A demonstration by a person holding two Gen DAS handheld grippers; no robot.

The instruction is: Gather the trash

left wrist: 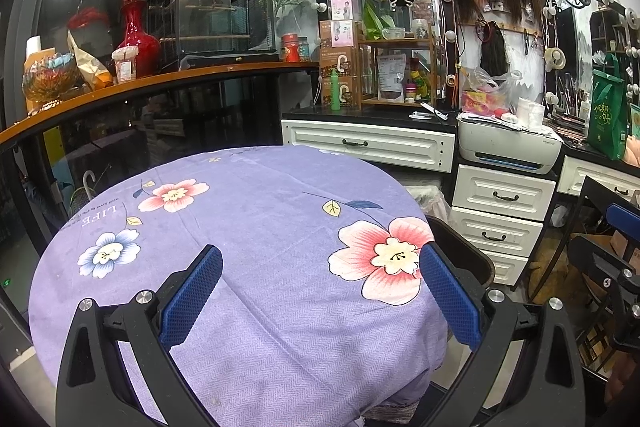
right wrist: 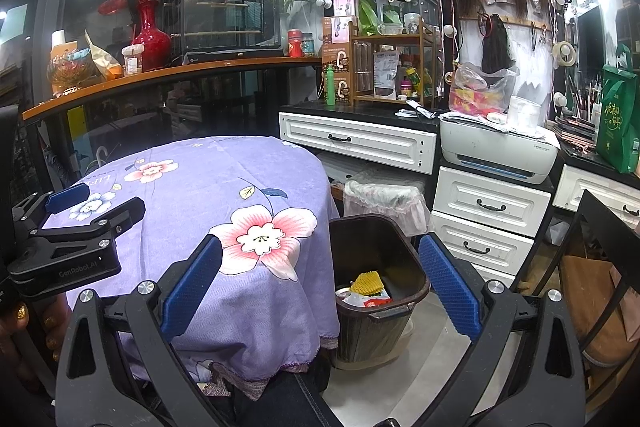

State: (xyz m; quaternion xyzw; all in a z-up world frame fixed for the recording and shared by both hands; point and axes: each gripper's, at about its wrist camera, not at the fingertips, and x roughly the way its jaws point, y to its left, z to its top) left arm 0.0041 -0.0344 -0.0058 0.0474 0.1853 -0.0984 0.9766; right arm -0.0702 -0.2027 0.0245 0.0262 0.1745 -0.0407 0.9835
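Observation:
My left gripper point(left wrist: 320, 251) hovers open over a round table under a purple flowered cloth point(left wrist: 260, 211), with nothing between its blue pads. The cloth top shows no loose item. My right gripper point(right wrist: 320, 243) is open too and holds nothing. It straddles the table's right edge point(right wrist: 304, 267) and a dark brown bin point(right wrist: 400, 239) on the floor beside it. Inside the bin lie a yellow foam net point(right wrist: 366, 283), a can point(right wrist: 343, 292) and a white wrapper point(right wrist: 368, 301). The left gripper point(right wrist: 92, 207) appears at the left over the cloth; the right gripper point(left wrist: 616, 247) shows at the far right.
White drawers point(right wrist: 488, 207) and a printer point(right wrist: 496, 151) stand behind the bin. A second bin with a lacy liner point(right wrist: 384, 199) sits further back. A black chair frame point(right wrist: 580, 247) is at the right. A hand with gold nails point(right wrist: 24, 315) holds the left gripper.

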